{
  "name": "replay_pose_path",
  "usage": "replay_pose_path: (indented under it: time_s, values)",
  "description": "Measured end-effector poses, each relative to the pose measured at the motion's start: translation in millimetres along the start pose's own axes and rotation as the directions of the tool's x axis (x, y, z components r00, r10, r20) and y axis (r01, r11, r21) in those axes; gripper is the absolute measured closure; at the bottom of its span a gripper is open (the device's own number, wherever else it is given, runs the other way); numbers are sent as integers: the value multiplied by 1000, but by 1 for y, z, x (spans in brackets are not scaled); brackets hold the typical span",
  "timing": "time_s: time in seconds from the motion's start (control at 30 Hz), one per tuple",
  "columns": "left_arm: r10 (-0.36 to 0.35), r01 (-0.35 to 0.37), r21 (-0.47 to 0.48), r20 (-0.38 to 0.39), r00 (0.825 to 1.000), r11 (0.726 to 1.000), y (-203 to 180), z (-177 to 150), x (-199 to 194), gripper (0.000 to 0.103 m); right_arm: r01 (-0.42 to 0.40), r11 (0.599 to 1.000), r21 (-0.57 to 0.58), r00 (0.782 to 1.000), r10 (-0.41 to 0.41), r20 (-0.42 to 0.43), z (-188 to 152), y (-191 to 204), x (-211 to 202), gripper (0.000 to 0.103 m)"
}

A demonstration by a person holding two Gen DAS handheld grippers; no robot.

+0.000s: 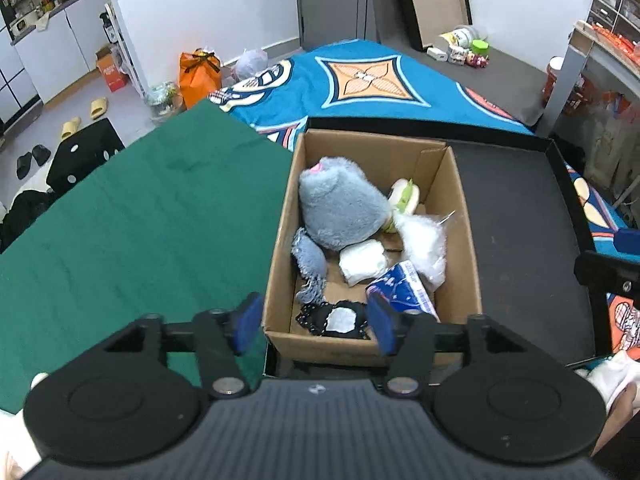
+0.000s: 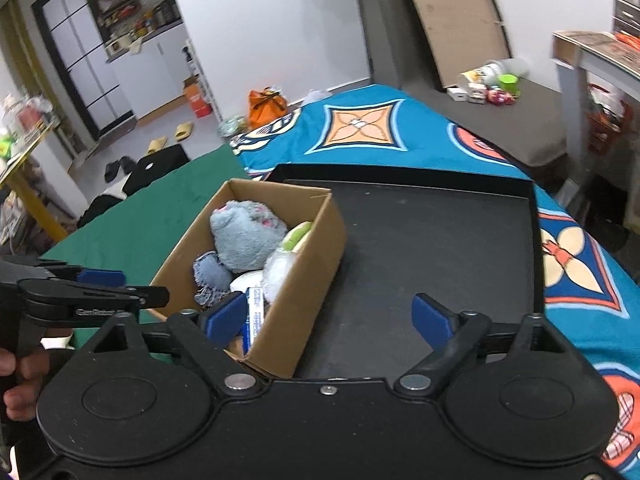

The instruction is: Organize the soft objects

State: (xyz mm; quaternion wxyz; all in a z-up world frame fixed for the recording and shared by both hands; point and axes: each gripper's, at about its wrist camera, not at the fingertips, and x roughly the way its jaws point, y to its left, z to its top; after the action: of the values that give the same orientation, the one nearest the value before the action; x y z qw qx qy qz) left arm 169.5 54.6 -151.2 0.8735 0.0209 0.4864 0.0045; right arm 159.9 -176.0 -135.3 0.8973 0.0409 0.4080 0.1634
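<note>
1. Left gripper (image 1: 314, 326): jaws parted with nothing between the blue pads, hovering over the near end of the cardboard box (image 1: 460, 216), directly above a black lace piece (image 1: 334, 320)
2. Right gripper (image 2: 330, 320): jaws spread wide and empty, poised over the bare floor of the black tray (image 2: 440, 248) just beside the box
3. Box contents: grey plush toy (image 1: 340, 208) at the far end, touching a small grey knit item (image 1: 310, 258); white folded cloth (image 1: 364, 260), white fluffy bag (image 1: 424, 244), blue printed pack (image 1: 404, 286) and green-and-cream toy (image 1: 406, 196) crowd the right side
4. Handling, as a judgement: all appear light and compressible; the plush is best pinched across its bulging body, the lace by a gathered fold since thin fabric may slip
5. Surroundings: green cloth (image 1: 140, 220) left of the box, patterned blue blanket (image 1: 360, 76) beyond
</note>
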Motion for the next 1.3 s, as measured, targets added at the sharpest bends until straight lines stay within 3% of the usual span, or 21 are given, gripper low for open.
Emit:
replay_pose_path:
  time_s: [0.07, 0.23, 0.73, 1.3]
  values:
    - [-12, 12, -9, -1, 1000, 1000, -2, 2, -5, 34, -2, 1000, 20, 1000, 2, 10, -1, -5, -6, 10]
    - [-17, 17, -2, -4, 1000, 1000, -8, 6, -21, 30, 14, 1000, 26, 999, -15, 36, -3, -14, -19, 0]
    - [-41, 42, -7, 78, 996, 999, -19, 10, -88, 10, 49, 993, 105, 996, -57, 74, -4, -32, -71, 0]
    - [-68, 63, 36, 164, 984, 997, -29, 2, -165, 8, 126, 980, 157, 979, -148, 140, -5, -20, -133, 0]
